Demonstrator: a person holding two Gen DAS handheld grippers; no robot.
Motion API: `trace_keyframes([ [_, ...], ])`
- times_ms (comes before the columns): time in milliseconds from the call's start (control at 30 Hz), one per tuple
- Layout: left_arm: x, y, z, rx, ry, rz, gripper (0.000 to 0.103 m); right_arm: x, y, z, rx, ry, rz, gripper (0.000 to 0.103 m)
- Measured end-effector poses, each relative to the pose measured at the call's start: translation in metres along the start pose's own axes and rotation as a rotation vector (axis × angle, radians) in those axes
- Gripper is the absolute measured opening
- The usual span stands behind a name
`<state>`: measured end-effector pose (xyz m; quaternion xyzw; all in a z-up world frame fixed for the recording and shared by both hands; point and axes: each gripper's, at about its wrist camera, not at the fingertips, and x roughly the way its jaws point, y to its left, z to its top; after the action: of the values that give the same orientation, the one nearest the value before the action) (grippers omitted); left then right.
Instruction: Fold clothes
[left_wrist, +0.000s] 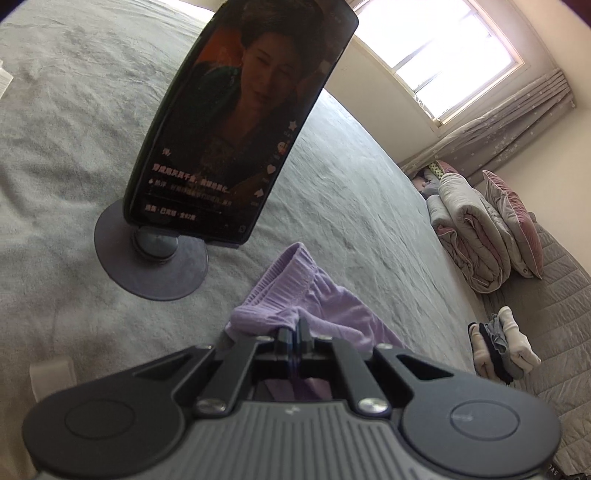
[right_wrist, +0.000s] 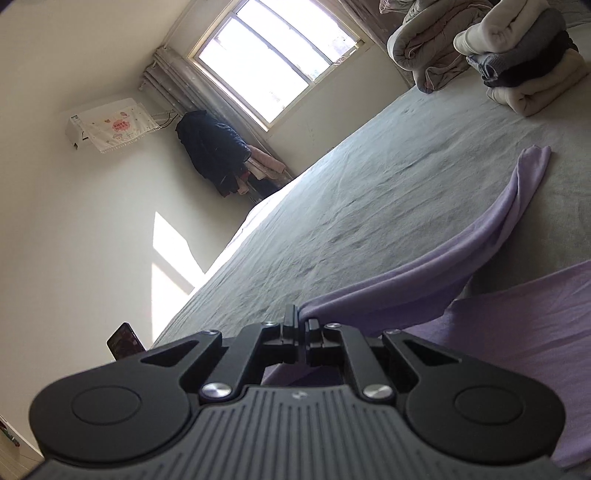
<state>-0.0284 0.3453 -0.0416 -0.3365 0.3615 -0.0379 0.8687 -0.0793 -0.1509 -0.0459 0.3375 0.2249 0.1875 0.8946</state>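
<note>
Your left gripper (left_wrist: 294, 328) pinches the purple trousers (left_wrist: 295, 295) at the ribbed waistband; your right gripper (right_wrist: 302, 321) clamps a trouser leg (right_wrist: 461, 251), lifted off the bed (right_wrist: 351, 206). Soft, light, floppy cloth: grip hems. Beyond sits a folded pile (right_wrist: 524, 66).

Lilac garment (right_wrist: 424, 280) part-lifted, draped over grey bed.

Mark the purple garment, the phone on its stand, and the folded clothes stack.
purple garment (left_wrist: 295, 273), left wrist view, on the ribbed waistband.
phone (left_wrist: 236, 122), left wrist view, on the middle of the screen.
folded clothes stack (right_wrist: 532, 70), right wrist view, on the grey middle layer.
</note>
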Motion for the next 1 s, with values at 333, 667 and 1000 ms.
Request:
trace_keyframes([
  [333, 0.005, -0.021, -0.012, 0.164, 0.042, 0.212, 0.007, 0.017, -0.035, -0.039, 0.01, 0.159, -0.111, 0.006],
  [667, -0.005, -0.064, -0.008, 0.317, 0.062, 0.384, 0.059, 0.005, -0.044, -0.011, 0.112, 0.238, -0.124, 0.027],
  [1000, 0.008, -0.138, -0.034, 0.499, 0.096, 0.358, 0.067, -0.012, -0.086, 0.056, 0.494, 0.226, -0.28, 0.044],
])
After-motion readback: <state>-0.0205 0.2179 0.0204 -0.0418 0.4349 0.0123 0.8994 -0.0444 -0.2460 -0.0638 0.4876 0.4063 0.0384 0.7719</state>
